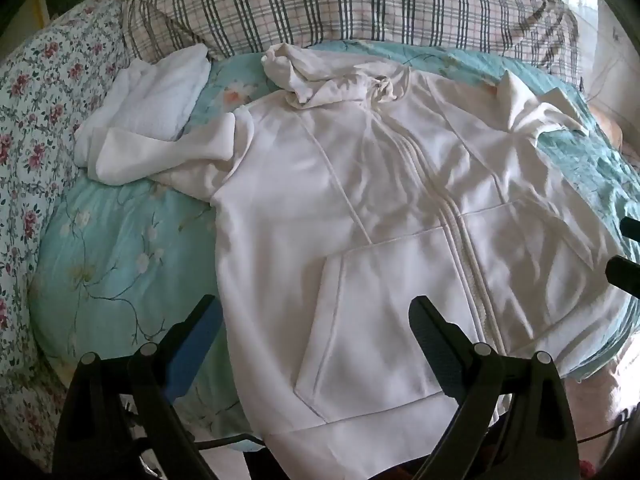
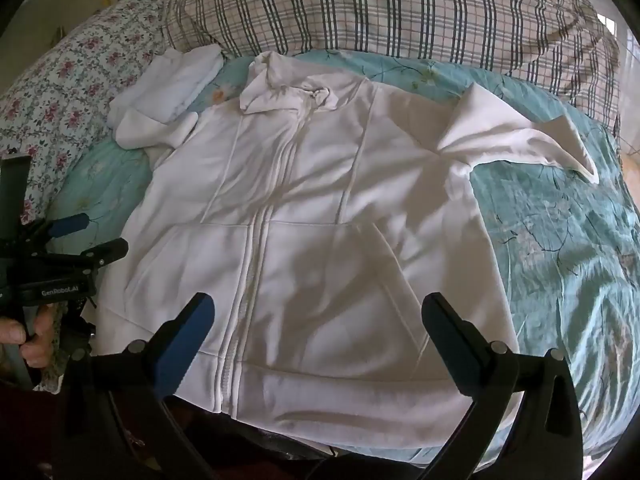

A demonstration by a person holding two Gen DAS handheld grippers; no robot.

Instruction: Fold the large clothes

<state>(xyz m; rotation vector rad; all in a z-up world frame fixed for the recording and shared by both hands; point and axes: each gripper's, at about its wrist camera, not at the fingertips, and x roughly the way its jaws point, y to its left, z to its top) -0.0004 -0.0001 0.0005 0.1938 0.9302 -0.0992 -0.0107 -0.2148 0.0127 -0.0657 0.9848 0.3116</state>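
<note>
**Fingers spread above a flat hoodie**

Both the left gripper [image 1: 314, 312] and right gripper [image 2: 318, 312] hover with fingers apart, holding nothing. The white zip hoodie [image 2: 304, 220] lies front-up on the teal floral bedspread [image 2: 560, 240], hood far, before a plaid pillow [image 2: 380, 8].

Hoodie [image 1: 380, 216] lies front-up across the quilt [image 1: 116, 248], filling frame center, hem at bottom edge, hood [image 1: 316, 76] bunched top center. One sleeve [image 1: 160, 148] is folded at upper left, resting on a folded towel [image 1: 160, 84]; the other sleeve [image 2: 516, 140] sticks out upper right. Plaid pillow [image 1: 340, 4] sits behind the hood along the top. Floral bedding [image 1: 44, 92] runs down the left edge.
</note>
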